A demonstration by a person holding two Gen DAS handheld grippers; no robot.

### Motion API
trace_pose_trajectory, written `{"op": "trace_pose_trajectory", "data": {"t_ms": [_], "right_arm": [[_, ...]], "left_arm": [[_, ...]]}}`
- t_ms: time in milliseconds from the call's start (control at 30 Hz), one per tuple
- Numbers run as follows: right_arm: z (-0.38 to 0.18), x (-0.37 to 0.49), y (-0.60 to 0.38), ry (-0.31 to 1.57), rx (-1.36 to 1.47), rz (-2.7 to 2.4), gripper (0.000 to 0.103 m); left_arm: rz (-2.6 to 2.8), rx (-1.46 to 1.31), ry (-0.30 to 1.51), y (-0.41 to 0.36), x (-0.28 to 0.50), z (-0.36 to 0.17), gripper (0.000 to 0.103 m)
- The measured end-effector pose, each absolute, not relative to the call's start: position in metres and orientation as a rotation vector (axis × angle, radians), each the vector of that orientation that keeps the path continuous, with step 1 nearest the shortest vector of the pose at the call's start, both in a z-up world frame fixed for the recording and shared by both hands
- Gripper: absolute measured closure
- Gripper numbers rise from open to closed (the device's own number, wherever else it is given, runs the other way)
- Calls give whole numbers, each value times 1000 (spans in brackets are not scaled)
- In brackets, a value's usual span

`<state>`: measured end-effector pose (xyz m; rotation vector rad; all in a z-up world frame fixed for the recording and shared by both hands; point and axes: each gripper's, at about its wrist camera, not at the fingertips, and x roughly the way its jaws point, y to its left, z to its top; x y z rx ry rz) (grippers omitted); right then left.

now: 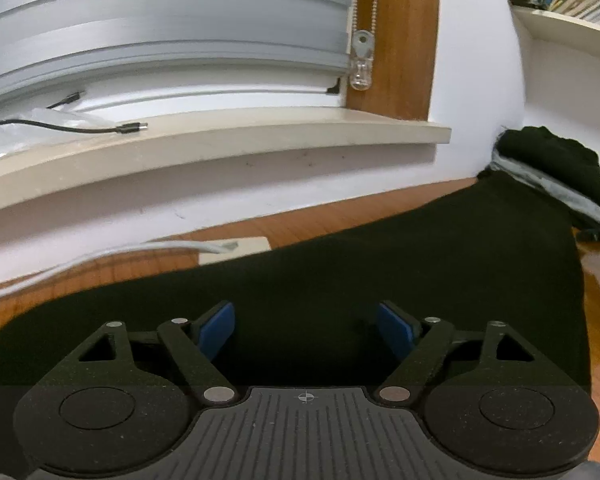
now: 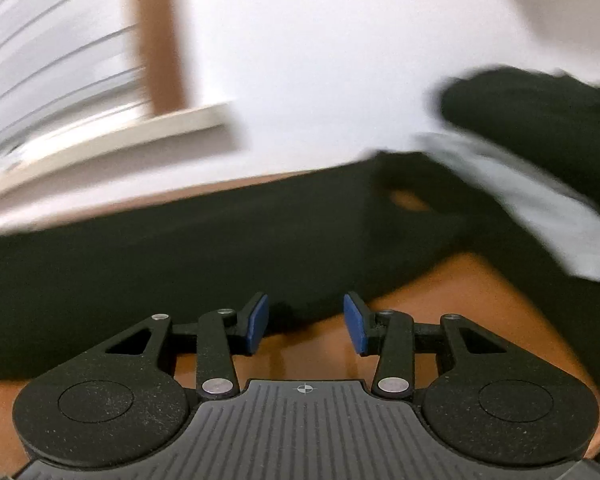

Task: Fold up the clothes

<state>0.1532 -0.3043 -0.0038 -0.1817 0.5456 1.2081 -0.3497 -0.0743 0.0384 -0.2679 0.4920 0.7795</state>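
Note:
A black garment [image 1: 380, 272] lies flat on the wooden table and reaches from the near left to the far right. My left gripper [image 1: 305, 326] hovers over it with its blue pads wide apart and nothing between them. In the blurred right wrist view the same black garment [image 2: 180, 248] spreads across the table. My right gripper [image 2: 306, 322] stands at the cloth's near edge, open, and its blue pads grip nothing.
A heap of black and grey clothes [image 1: 552, 172] sits against the white wall at the far right; it shows again as a dark heap [image 2: 540, 140]. A windowsill [image 1: 220, 140] with a black cable, blinds, a white cable [image 1: 100, 256] and a bookshelf [image 1: 572, 8] surround the table.

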Motion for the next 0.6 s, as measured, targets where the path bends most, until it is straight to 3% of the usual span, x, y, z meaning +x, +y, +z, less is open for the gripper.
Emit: {"op": "trace_pose_trajectory", "data": {"t_ms": [333, 467, 600], "right_arm": [[-11, 224, -259, 637, -128, 1019, 62], [-13, 225, -252, 608, -167, 1010, 96], [9, 220, -257, 474, -123, 1023, 100]], "left_arm": [[819, -291, 485, -75, -353, 37, 21], [821, -278, 497, -76, -352, 38, 21], [820, -283, 496, -75, -352, 38, 21]]}}
